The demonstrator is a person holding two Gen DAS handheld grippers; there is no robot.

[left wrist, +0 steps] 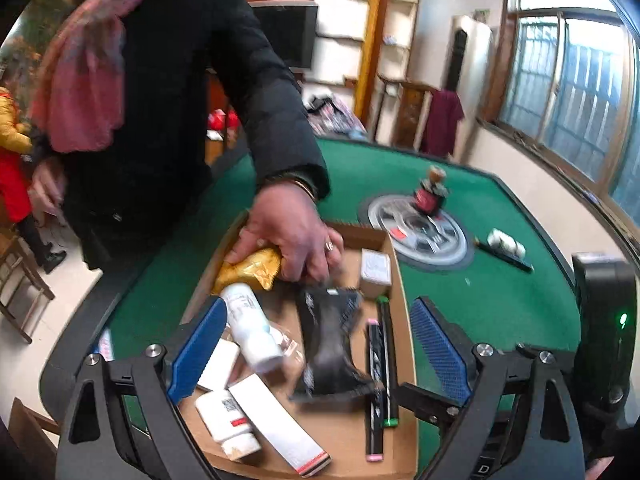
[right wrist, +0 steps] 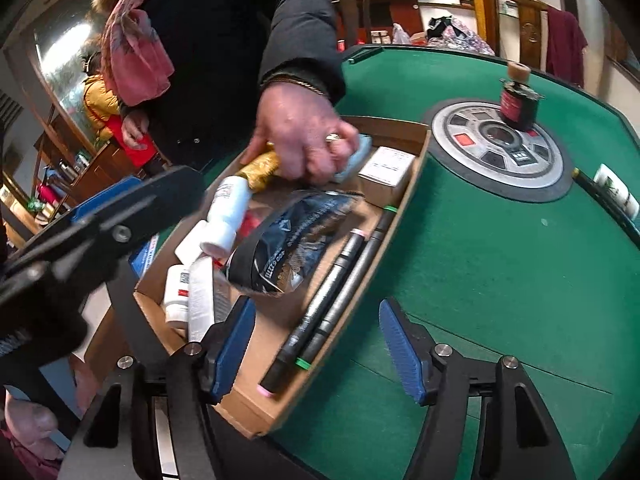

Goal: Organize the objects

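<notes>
A shallow cardboard box lies on the green table and holds several items: a black pouch, two dark markers, a white bottle, a gold packet, white boxes. A bystander's hand reaches into the box at the gold packet. My left gripper is open and empty above the box. My right gripper is open and empty over the box's near corner.
The green felt table has a round grey centre panel with a small dark bottle on it. White tiles on a dark rack lie at the right. A person in a black coat stands at the far side.
</notes>
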